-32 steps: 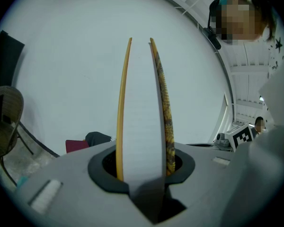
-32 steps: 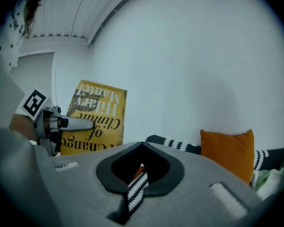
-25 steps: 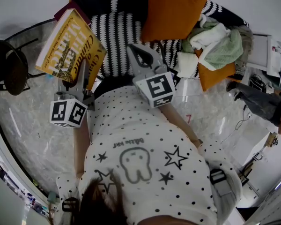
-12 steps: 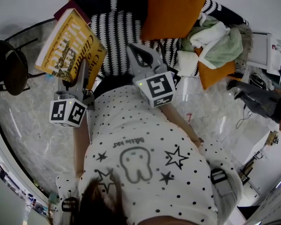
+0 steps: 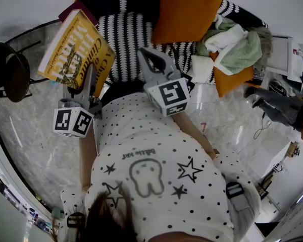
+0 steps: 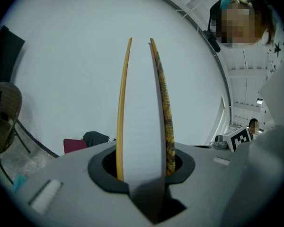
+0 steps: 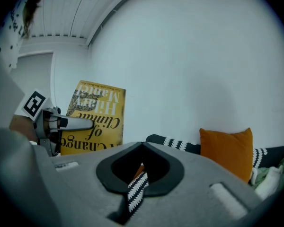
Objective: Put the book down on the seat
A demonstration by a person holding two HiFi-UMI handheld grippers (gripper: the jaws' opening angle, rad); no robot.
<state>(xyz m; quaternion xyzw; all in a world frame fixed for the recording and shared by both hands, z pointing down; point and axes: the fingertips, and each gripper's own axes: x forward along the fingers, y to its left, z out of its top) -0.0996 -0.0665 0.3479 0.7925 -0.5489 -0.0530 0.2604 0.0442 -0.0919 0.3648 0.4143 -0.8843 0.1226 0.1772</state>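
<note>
A yellow paperback book (image 5: pixel 76 47) is held upright and tilted above the left end of the seat, a sofa draped with a black-and-white striped blanket (image 5: pixel 126 34). My left gripper (image 5: pixel 88 73) is shut on the book's lower edge. In the left gripper view the book (image 6: pixel 139 108) stands edge-on between the jaws, its white page block filling the gap. My right gripper (image 5: pixel 150 60) hovers over the striped blanket with its tips together and nothing held. The right gripper view shows the book's cover (image 7: pixel 97 112) with the left gripper (image 7: pixel 68 123) on it.
An orange cushion (image 5: pixel 187 9) leans on the sofa back, with a pile of pale clothes (image 5: pixel 232 44) and a second orange cushion to its right. A black round stool (image 5: pixel 10 72) stands at the left on the marble floor. A dark red object (image 5: pixel 68 11) lies behind the book.
</note>
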